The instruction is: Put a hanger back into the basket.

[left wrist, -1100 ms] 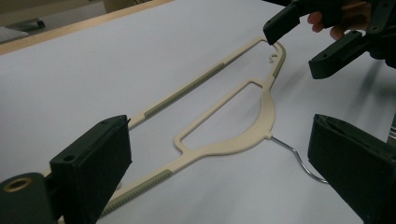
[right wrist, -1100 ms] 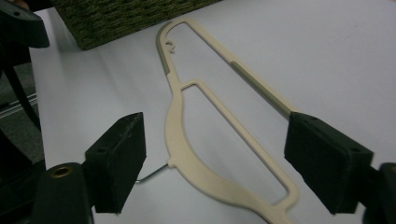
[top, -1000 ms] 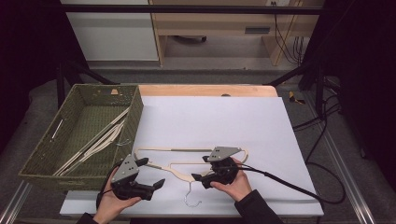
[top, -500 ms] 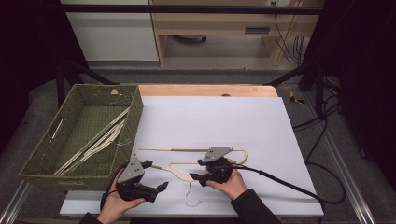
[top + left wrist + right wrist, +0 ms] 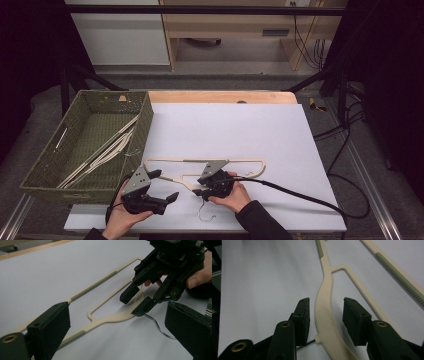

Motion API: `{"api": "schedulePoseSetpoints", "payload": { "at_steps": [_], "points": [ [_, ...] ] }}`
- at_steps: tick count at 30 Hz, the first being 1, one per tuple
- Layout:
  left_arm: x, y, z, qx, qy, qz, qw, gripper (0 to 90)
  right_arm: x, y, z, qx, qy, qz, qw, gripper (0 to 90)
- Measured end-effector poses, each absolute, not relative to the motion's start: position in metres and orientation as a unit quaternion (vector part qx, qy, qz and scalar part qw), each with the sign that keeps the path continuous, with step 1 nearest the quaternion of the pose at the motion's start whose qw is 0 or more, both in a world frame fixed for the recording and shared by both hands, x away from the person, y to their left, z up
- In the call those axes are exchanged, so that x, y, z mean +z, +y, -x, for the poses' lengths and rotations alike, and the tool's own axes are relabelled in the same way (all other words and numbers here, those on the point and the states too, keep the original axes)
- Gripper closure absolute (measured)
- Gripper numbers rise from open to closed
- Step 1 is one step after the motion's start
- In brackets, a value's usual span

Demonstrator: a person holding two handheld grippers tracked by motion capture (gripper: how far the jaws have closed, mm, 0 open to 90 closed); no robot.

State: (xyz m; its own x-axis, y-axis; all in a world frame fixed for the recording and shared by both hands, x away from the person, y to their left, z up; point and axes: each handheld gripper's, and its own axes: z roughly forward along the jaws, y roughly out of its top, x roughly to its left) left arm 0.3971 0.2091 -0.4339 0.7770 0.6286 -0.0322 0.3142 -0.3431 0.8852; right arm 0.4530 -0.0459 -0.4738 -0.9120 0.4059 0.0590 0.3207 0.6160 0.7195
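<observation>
Your cream plastic hanger lies flat on the white table, near the front edge, with its wire hook pointing toward 6 o'clock. Other hangers already lie in the green basket at 9 o'clock from it.

Your right gripper straddles the hanger's neck, just above where the hook enters. Its jaws have just been closing, yet in the right gripper view a gap shows between each pad and the plastic, so nothing is clamped yet. Your left gripper sits released at 8 o'clock from the neck, its jaws wide apart around nothing, close to the hanger's left arm.

Judging by its thin frame, the hanger should be light and fairly stiff, but smooth and likely to slip or swing if you pinch it off-centre. The thick curved neck looks like the best hold: it is the broadest part and sits at the balance point. Avoid the thin wire hook, which could twist between the pads.
</observation>
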Motion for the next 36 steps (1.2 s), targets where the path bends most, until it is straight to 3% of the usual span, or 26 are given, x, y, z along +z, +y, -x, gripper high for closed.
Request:
{"api": "schedulePoseSetpoints", "payload": {
  "at_steps": [15, 30, 36],
  "points": [
    [-0.434, 0.208, -0.398, 0.160, 0.293, -0.803, 0.494, 6.4, -0.479, -0.042, -0.455, 0.374, 0.911, -0.167, 0.054, 71.9],
    [-0.434, 0.210, -0.399, 0.158, 0.290, -0.808, 0.488, 6.4, -0.466, -0.048, -0.462, 0.377, 0.912, -0.162, 0.016, 72.7],
    [-0.439, 0.204, -0.403, 0.155, 0.271, -0.831, 0.460, 6.5, -0.458, -0.051, -0.460, 0.382, 0.911, -0.155, 0.005, 72.7]
  ]
}}
